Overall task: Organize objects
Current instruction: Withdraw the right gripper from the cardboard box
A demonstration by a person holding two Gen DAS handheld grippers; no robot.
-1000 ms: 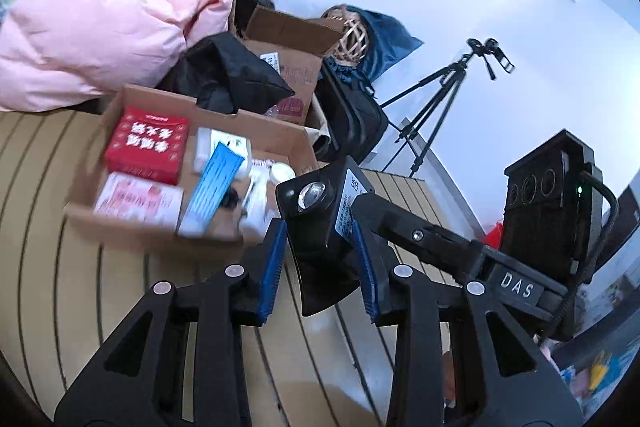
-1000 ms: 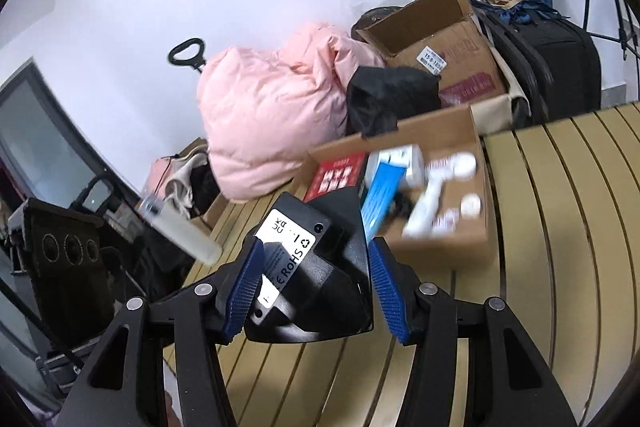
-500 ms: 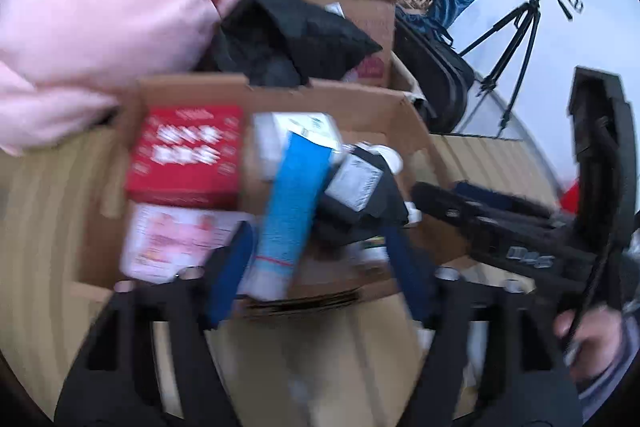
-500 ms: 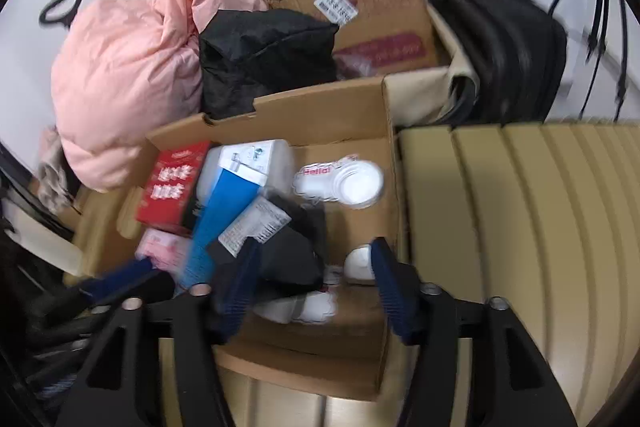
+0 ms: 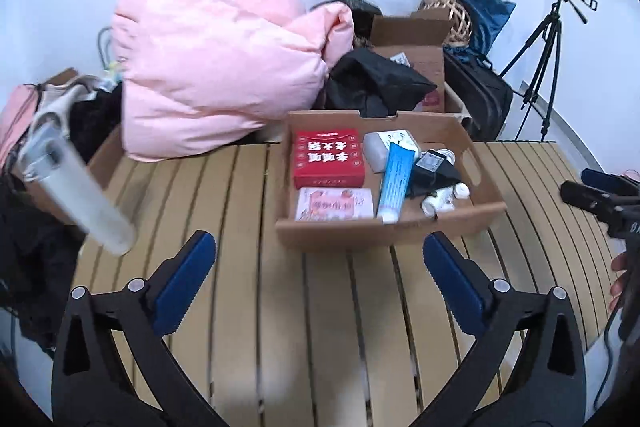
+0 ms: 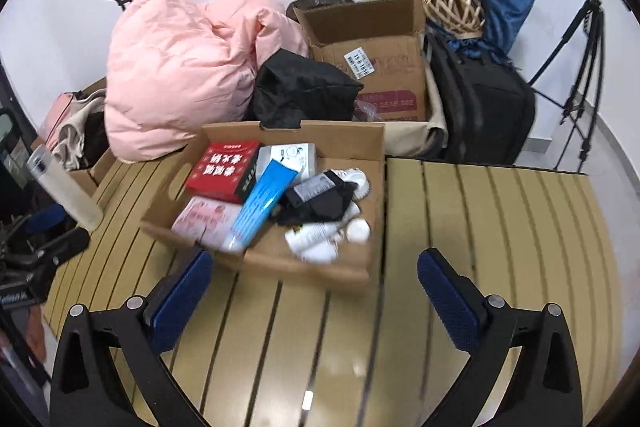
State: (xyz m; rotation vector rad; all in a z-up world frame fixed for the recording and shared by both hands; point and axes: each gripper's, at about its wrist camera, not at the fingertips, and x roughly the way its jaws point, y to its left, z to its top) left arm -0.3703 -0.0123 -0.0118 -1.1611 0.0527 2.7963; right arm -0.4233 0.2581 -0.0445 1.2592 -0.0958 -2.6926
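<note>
Left wrist view: the left gripper (image 5: 320, 255) hangs over a slatted tan worktop (image 5: 328, 327), its blue-padded jaws opening wide with nothing between them. At 12 o'clock from the jaws sits an open cardboard box (image 5: 384, 231) holding a red carton (image 5: 329, 158) printed with white characters, a pink packet (image 5: 335, 203) in front of it, a blue tube (image 5: 396, 175) lying lengthwise, a white box (image 5: 380, 145) behind the tube, a black adapter (image 5: 430, 169) with a grey label at the tube's 3 o'clock, and small white bottles (image 5: 440, 197) beside it. A frosted clear bottle (image 5: 78, 187) leans at 10 o'clock off the worktop's edge. At 3 o'clock the right gripper's fingers (image 5: 596, 193) reach into the frame.

From the right wrist view, the right gripper (image 6: 314, 277) is likewise released and opening, jaws empty, with the same box at 12 o'clock, just past its left pad. Beyond the worktop, at 11 o'clock, lies a pink quilt (image 6: 180, 75); a black bag (image 6: 304, 89) rests at 12 o'clock, a larger carton (image 6: 376, 67) and a dark suitcase (image 6: 488, 115) at 1 o'clock, topped by a woven rattan ball (image 6: 454, 5). A tripod (image 6: 580, 67) stands at 2 o'clock.
</note>
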